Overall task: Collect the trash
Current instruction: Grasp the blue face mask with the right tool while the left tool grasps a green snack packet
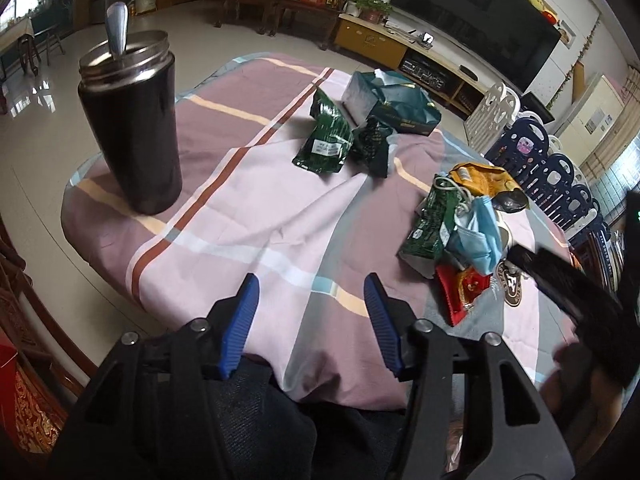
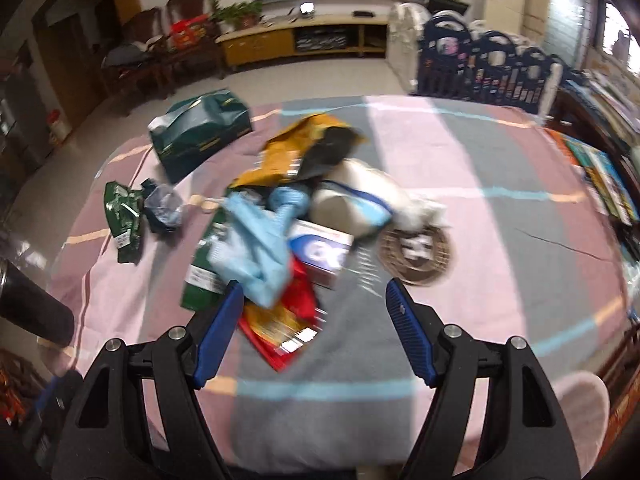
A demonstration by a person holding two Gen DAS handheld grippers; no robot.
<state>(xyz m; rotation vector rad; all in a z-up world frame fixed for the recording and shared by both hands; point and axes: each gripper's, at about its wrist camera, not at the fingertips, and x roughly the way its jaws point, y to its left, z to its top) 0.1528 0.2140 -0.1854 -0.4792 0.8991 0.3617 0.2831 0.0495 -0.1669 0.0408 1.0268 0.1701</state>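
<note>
L gripper (image 1: 312, 286): my black plastic frame w/ triangular cut-outs, 4 silver round screws, 2 blue ribbed finger pads (image 1: 244, 316) | R gripper (image 2: 314, 296): same build as I see it, black arms, silver screws, blue ribbed pads (image 2: 408, 332) w/ small screw near tip; view motion-blurred

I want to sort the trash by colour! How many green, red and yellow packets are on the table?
Green packets with white labels: 2
Red packet: 1
Yellow bag: 1
Total: 4
</note>
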